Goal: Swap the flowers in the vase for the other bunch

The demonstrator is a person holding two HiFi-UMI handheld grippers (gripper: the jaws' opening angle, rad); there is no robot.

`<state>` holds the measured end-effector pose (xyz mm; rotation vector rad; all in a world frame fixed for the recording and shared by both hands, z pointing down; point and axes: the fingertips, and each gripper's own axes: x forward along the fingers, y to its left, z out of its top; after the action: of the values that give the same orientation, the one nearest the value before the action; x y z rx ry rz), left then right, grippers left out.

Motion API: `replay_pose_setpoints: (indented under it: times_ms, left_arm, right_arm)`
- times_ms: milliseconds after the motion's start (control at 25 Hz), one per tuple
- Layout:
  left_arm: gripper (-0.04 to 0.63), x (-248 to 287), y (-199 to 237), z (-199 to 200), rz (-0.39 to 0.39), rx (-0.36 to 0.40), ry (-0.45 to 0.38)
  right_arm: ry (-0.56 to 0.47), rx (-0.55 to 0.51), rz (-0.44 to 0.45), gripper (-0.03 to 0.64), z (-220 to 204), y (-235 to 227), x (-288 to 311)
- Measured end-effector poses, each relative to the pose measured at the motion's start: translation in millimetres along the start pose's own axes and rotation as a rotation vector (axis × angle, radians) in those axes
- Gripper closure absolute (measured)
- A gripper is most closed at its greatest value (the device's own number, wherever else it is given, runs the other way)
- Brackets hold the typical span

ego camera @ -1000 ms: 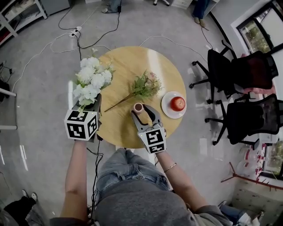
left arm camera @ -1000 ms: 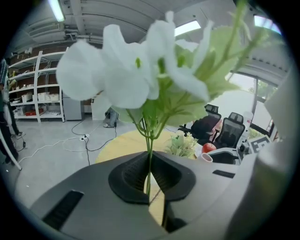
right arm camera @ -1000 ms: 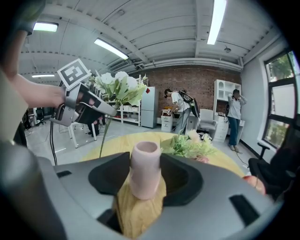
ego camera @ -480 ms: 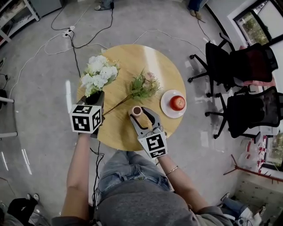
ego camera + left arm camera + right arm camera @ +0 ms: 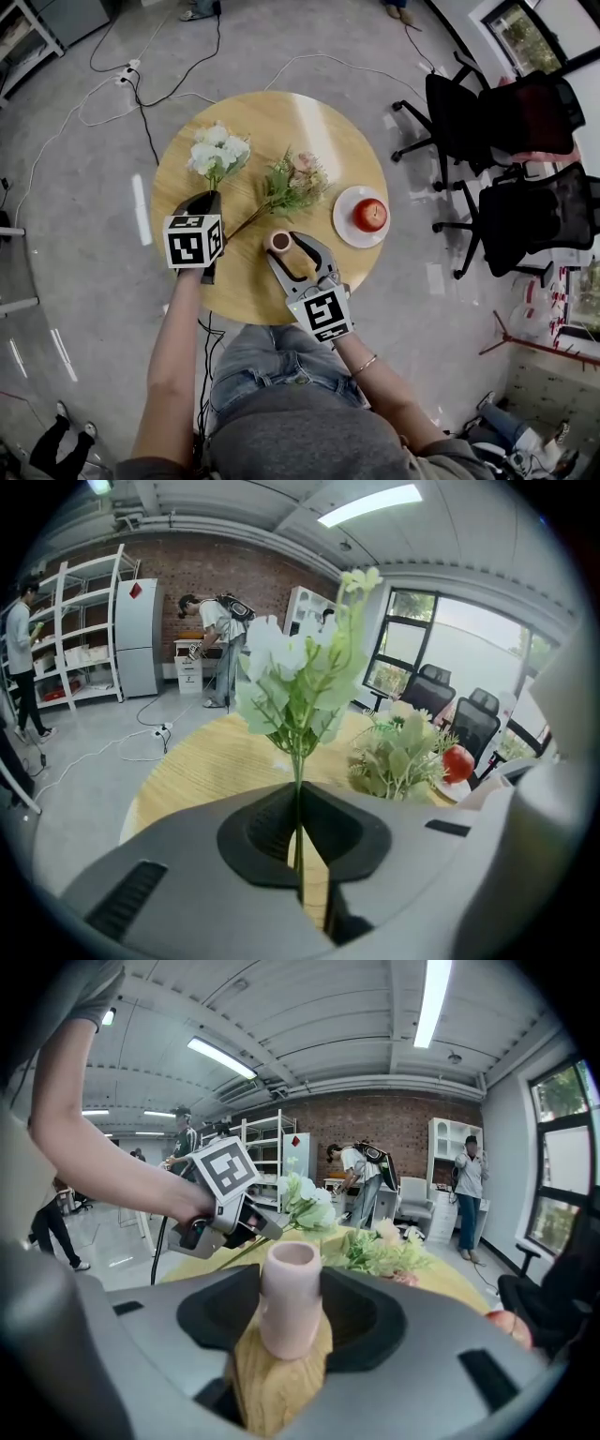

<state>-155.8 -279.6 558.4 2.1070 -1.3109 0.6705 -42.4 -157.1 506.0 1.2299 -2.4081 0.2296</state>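
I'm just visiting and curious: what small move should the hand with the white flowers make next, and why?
Probably lower the white flowers onto the table, then open the left gripper. Its jaws pinch their stem, the pink vase stands empty, and the other bunch lies waiting beside it.

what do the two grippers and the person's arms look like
Both the left gripper and right gripper have grey bodies with black-padded jaws and a white cube of black square markers. A black cable hangs from the left one. Arms are bare; a thin bracelet circles the right wrist.
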Motion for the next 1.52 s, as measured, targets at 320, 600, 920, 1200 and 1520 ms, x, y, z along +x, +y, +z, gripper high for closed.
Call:
replay_pose_setpoints:
  times_ms: [320,600,920,1200,1520]
  left_arm:
    - [0.572,18.2,0.2,-10.7,-0.003,0.001,0.064]
    - [0.558,25.3,-2.1,-14.7,-0.021,-0.008,0.091]
    - [0.505,20.5,-3.9,-18.4,-0.053,-0.051,0.084]
    - [0.468,6.4,-6.0,-14.9,-0.039,-0.048,0.042]
    - [0.460,-15.0,-13.6,-7.4,-0.059,-0.021,-0.002]
  right_arm:
    - [0.000,0.001,0.002,0.403,0.7,-0.1,0.6]
    - [0.000,0.004,-0.002,0.403,-1.2,-2.1,0.5]
    - [0.002,0.007,-0.004,0.403,-3.8,-2.2,1.8]
    - [0.004,0.005,-0.006,0.403,-4.3,-3.6,-1.4]
    - [0.001,0.007,-0.007,0.403,-5.0,-1.1,-1.5]
